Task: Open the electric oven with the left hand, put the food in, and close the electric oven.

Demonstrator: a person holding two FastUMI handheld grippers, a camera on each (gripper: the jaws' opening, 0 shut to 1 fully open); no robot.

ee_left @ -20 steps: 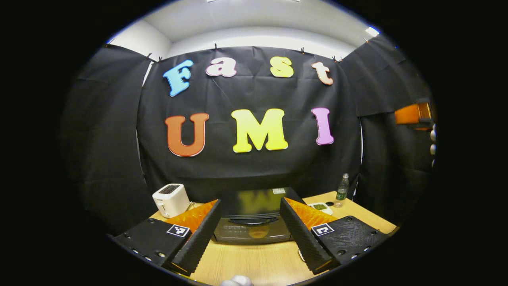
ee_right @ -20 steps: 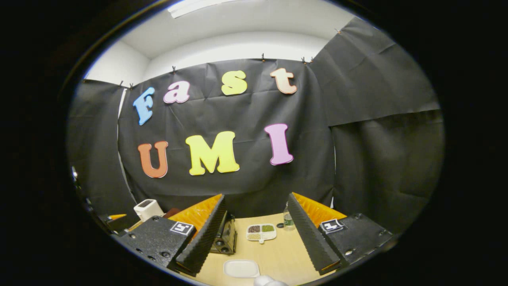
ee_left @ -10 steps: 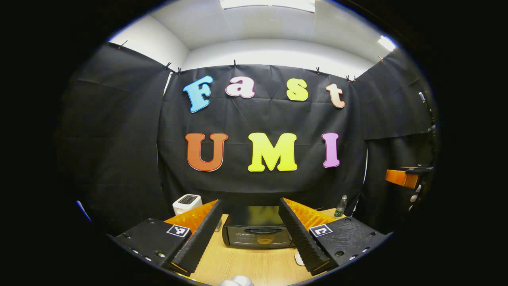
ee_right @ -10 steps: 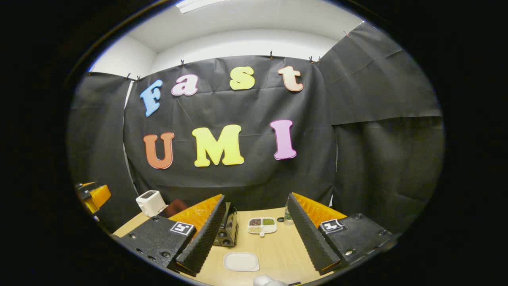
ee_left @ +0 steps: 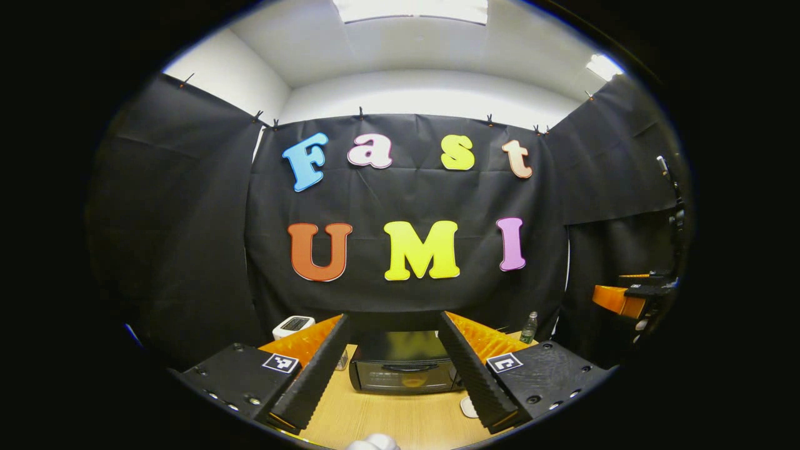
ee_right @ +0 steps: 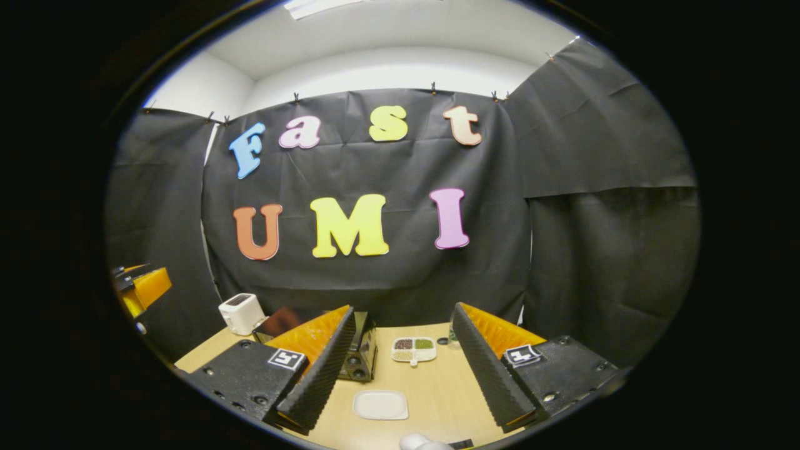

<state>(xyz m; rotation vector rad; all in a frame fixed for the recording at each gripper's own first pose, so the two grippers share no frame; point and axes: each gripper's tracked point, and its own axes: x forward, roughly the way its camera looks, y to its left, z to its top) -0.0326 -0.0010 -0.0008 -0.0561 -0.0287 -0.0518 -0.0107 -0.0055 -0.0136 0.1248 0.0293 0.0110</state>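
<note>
Since a second ago the left gripper [ee_left: 392, 356] has drawn back and risen, so the black electric oven with a glass door [ee_left: 403, 369] sits farther off and smaller between its fingers; the right gripper [ee_right: 403, 359] has shifted only a little. Both grippers have their fingers wide apart with nothing between them.

The oven stands on the light wooden table [ee_left: 387, 422], toward its far side, door closed, the curved handle [ee_left: 409, 367] across the top of the glass. As I judge it, the step in hand is the left gripper's approach to that handle: come in level and centred, straddle the bar from above and below, close firmly, then swing the door down along its hinge arc rather than tugging straight back, which could drag the whole oven forward.

Around it, a white toaster [ee_left: 294, 325] stands far left of the oven, well apart. A clear plastic bottle [ee_left: 529, 327] stands far right. In the right gripper view, a white divided dish of grains [ee_right: 413, 350] lies just right of the oven, and a white rounded plate [ee_right: 380, 405] lies nearer; what it carries I cannot tell. Nothing lies on the table in front of the oven door, so the path looks free.
</note>
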